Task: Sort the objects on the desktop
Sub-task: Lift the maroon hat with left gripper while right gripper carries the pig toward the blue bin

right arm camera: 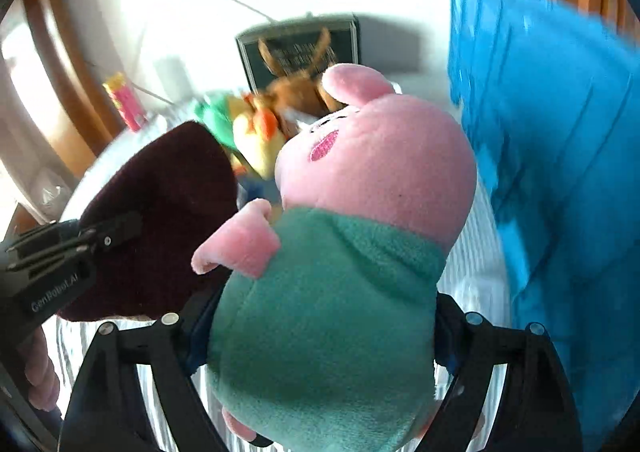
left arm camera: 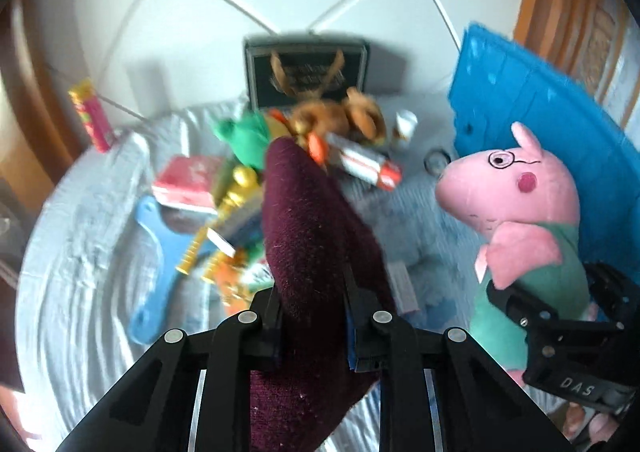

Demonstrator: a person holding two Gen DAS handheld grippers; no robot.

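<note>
The left gripper (left arm camera: pixel 312 328) is pinching a soft maroon knit item (left arm camera: pixel 312 236); the right gripper (right arm camera: pixel 320 336) is squeezing a light pig plush (right arm camera: pixel 344 252) at its belly, near the blue bin (right arm camera: pixel 560 156).

A dark maroon knitted piece (left arm camera: pixel 316 252) — maybe a hat or sock — stands up between the closed fingers of the left gripper (left arm camera: pixel 314 336). A pink pig plush (right arm camera: pixel 340 252) in a green shirt, upright, is clamped at the body by the right gripper (right arm camera: pixel 320 336). Behind lies a mixed pile of toys (left arm camera: pixel 280 156) — blurred.
</note>
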